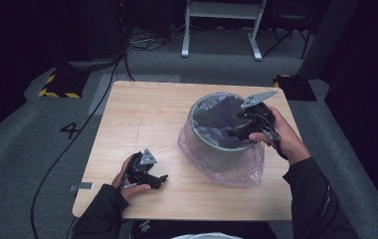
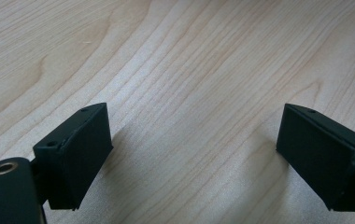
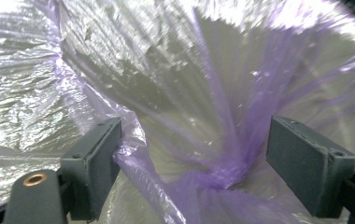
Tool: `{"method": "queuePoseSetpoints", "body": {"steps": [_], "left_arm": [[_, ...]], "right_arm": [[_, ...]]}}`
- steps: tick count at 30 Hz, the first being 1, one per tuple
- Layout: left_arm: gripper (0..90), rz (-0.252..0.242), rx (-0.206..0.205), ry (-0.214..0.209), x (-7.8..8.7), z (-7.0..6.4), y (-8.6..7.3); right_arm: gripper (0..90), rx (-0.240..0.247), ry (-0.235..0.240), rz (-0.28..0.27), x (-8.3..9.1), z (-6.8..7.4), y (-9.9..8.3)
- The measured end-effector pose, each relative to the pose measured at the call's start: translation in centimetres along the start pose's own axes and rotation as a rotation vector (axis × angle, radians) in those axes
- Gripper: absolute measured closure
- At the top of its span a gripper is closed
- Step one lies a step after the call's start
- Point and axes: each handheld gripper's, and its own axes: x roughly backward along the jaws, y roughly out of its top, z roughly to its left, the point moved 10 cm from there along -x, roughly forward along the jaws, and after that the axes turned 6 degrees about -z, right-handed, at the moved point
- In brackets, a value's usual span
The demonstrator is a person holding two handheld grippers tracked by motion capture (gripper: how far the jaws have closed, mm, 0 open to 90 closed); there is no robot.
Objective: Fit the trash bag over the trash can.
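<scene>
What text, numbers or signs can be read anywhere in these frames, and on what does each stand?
"4": a dark figure marked on the grey floor, left of the table.
Yellow-and-black hazard stripes, no words: on the black base at the table's far left.
Nothing legible on the bin, its purple bag, or either gripper.

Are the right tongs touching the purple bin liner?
Touching. In the right gripper view, the right tongs stand open inside the bin, and a fold of the purple bin liner lies against the inner face of one jaw.
</scene>
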Motion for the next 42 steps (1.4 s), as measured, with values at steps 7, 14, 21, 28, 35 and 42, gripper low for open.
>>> {"method": "queuePoseSetpoints", "body": {"steps": [7, 14, 21, 28, 35, 42], "left_arm": [[9.9, 0.001, 0.0, -0.001, 0.0, 0.0, 0.0], [9.9, 0.001, 0.001, -0.001, 0.0, 0.0, 0.0], [9.9, 0.001, -0.001, -0.001, 0.0, 0.0, 0.0], [9.9, 0.001, -0.001, 0.0, 0.0, 0.0, 0.0], [9.9, 0.001, 0.0, -0.001, 0.0, 0.0, 0.0], [9.9, 0.0, 0.0, 0.0, 0.0, 0.0, 0.0]], "right_arm": [[18.9, -0.003, -0.023, 0.006, -0.1, -0.5, 0.2], [19.1, 0.008, -0.008, 0.047, -0.8, -0.2, -0.3], [18.5, 0.024, 0.002, 0.01, 0.9, 0.1, 0.3], [18.1, 0.039, -0.008, -0.005, 2.1, 0.0, 0.4], [17.7, 0.037, -0.009, -0.024, 2.9, 0.1, 0.2], [17.4, 0.044, -0.005, -0.046, 3.4, 0.1, 0.0]]}}
